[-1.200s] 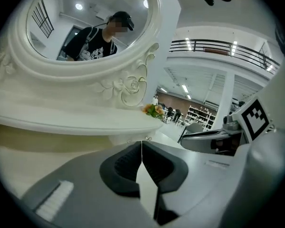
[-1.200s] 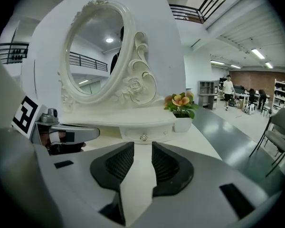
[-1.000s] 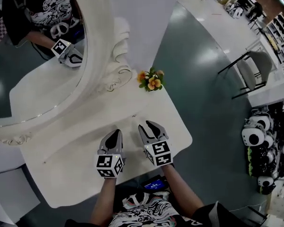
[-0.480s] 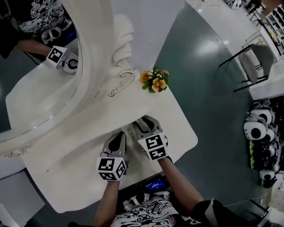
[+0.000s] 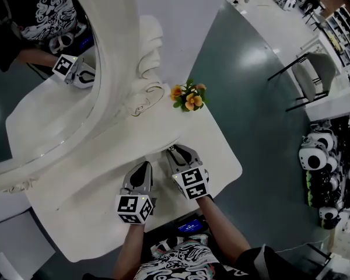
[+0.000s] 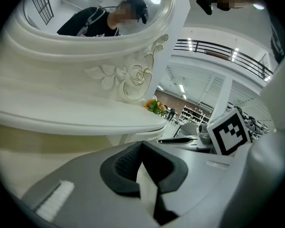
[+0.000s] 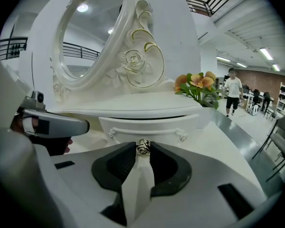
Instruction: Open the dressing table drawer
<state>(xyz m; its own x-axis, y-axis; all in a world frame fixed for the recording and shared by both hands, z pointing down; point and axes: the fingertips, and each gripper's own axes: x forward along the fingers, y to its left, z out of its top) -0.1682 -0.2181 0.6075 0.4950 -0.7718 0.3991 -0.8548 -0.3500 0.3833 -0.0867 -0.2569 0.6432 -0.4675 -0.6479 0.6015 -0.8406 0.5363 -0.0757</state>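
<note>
1. The person's forearms [image 5: 130, 247] are reaching forward from the bottom of the head view. Each hand is holding a gripper at the front of the white dressing table [image 5: 87, 209].
2. The left gripper [image 6: 140, 144] is hovering just beside the right one. Its jaws are pressing together with nothing between them, and it is pointing at the table's front edge.
3. The right gripper [image 7: 143, 149] is closing its jaws on a small metal knob [image 7: 143, 146]. The knob is sitting between the jaw tips, and both pads are touching its sides.
4. The knob is sticking out of the middle of the drawer [image 7: 156, 127]. The drawer's white front, trimmed with a rope-like moulding, is sitting directly under the overhanging table top, right ahead of the right gripper.
5. A small bunch of orange flowers [image 5: 188, 97] is standing at the far right corner of the table top, next to the carved scroll of the mirror frame.
6. The oval mirror [image 5: 35, 92] is rising from the back of the table and is reflecting the person and one gripper.
7. Beyond the table, a grey floor [image 5: 251, 133] is stretching away, a chair [image 5: 315, 83] is standing well apart to the right, and a distant person [image 7: 233, 96] is walking.
</note>
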